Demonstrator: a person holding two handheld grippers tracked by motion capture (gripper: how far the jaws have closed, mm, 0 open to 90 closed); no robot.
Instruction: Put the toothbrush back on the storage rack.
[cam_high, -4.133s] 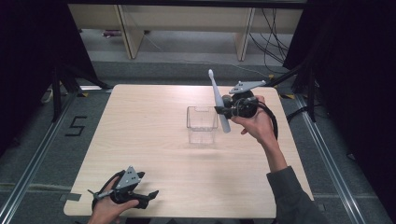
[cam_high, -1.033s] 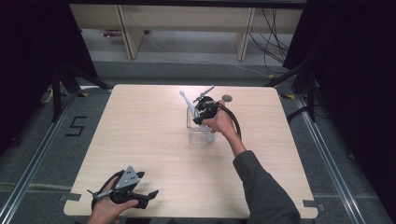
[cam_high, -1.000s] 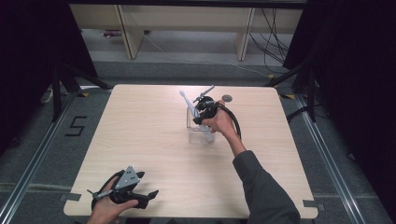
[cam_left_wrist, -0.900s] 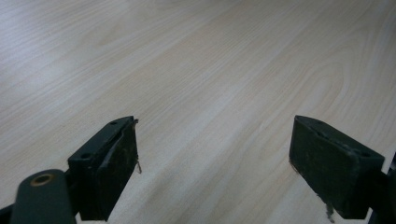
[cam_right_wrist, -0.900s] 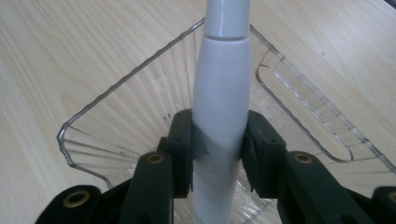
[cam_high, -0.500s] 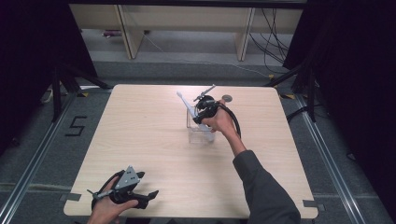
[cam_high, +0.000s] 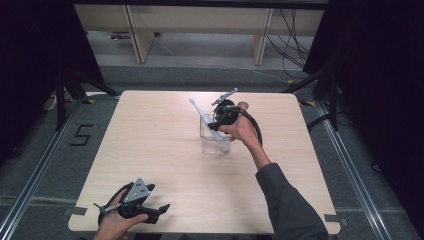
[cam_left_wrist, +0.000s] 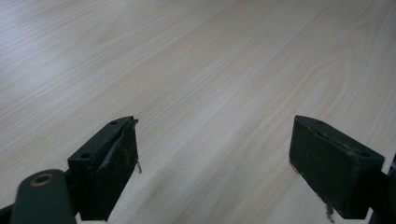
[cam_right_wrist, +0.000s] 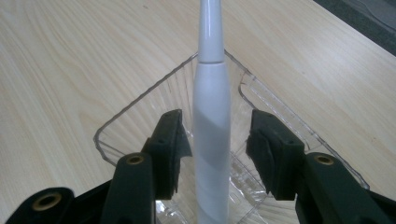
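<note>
- The right gripper (cam_right_wrist: 215, 149) is seen with its jaws partly parted; they have just been opening, and the white plastic electric toothbrush handle (cam_right_wrist: 211, 140) stands between the pads with a gap on each side, gripped by neither.
- The left gripper (cam_left_wrist: 215, 172) is held with its jaws wide apart over bare wood, and nothing is between them.
- The toothbrush is set in the clear ribbed plastic box (cam_right_wrist: 140, 116) at mid-table, leaning out over its rim.
- The box's walls closely surround the right jaws.
- The light wooden table (cam_high: 150, 150) bears the box; the left gripper (cam_high: 132, 202) is kept near its front edge, well apart.
- The toothbrush (cam_high: 210, 125) is slim, white and smooth, narrowing toward its neck.
</note>
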